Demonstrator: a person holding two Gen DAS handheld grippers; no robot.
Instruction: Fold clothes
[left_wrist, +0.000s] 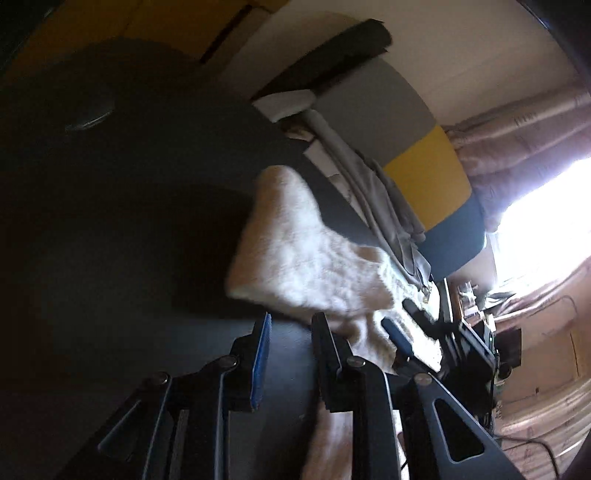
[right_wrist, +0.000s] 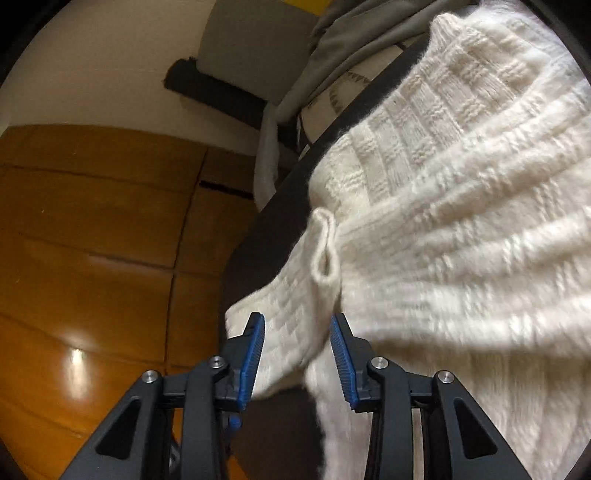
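A white, fluffy knit sweater (right_wrist: 461, 229) lies spread over the dark table (left_wrist: 122, 229). In the left wrist view one part of the sweater (left_wrist: 295, 251) stretches across the table towards the far edge. My left gripper (left_wrist: 293, 317) stands open just short of it, with bare table between its blue-padded fingers and cloth running under its right finger. My right gripper (right_wrist: 295, 317) is at the sweater's near-left edge, below a sleeve cuff (right_wrist: 325, 254). Thick knit fills the gap between its blue pads (right_wrist: 255, 347), and both touch it. From the left wrist view the right gripper (left_wrist: 406, 325) sits on the sweater.
The table's edge (right_wrist: 258, 229) drops to a glossy wooden floor (right_wrist: 92, 240). A grey garment (left_wrist: 384, 206) is draped beyond the table, against a grey and yellow padded panel (left_wrist: 428, 177). A bright window (left_wrist: 546, 221) with curtains is at the right. A small round disc (left_wrist: 88, 118) lies on the table.
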